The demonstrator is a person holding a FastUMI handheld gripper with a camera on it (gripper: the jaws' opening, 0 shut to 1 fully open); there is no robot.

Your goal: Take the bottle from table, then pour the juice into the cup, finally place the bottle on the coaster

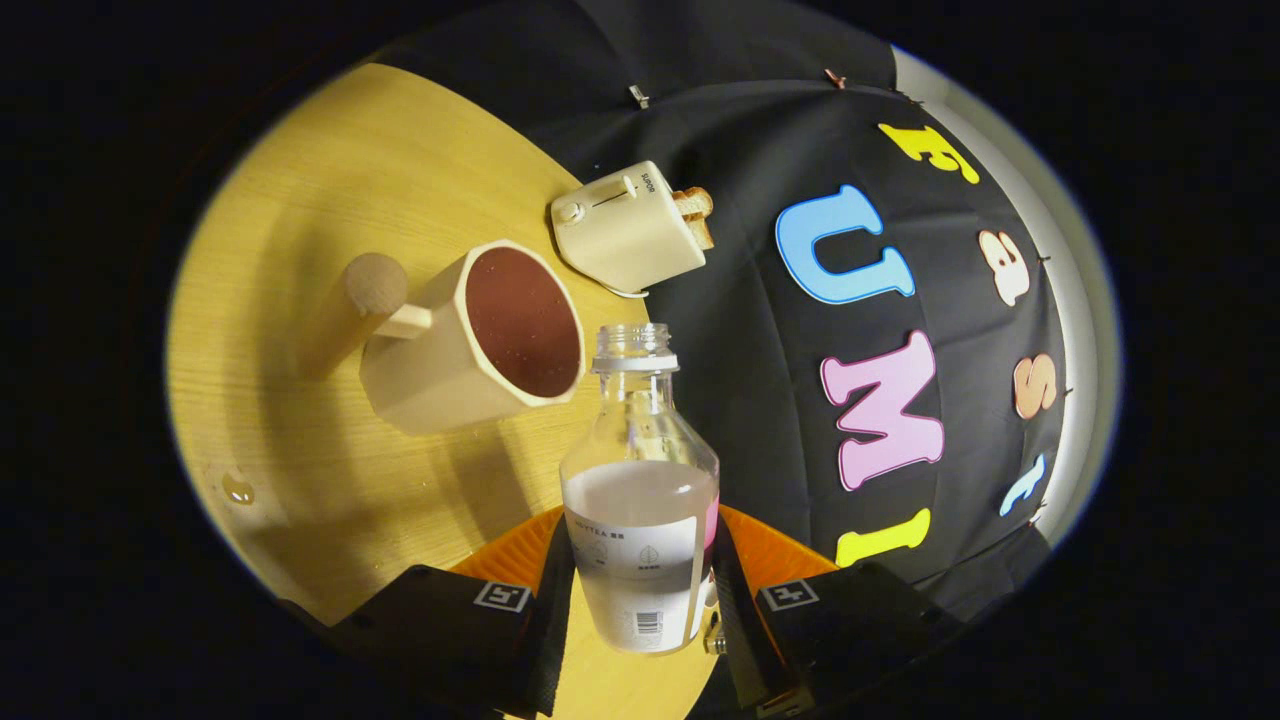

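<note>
My gripper (640, 600) is shut on a clear uncapped bottle (640, 500), one finger pressed on each side of its labelled lower body. The bottle holds pale milky juice to about its shoulder, and its open mouth (634, 345) points ahead. The view is rolled, so the table leans. Just beyond the bottle's mouth and a little to one side stands a cream cup (470, 345) with a handle, its dark brown inside facing me. The bottle's mouth is close to the cup's rim but apart from it. I see no liquid running out. An orange coaster (770, 550) lies under the fingers.
A wooden table (330, 200) carries everything. A cream toaster (625, 228) with bread slices in it stands beyond the cup, near the booth's black cloth wall. A cork-topped wooden peg (372, 285) rises beside the cup's handle. A small wet drop (238, 488) lies on the table.
</note>
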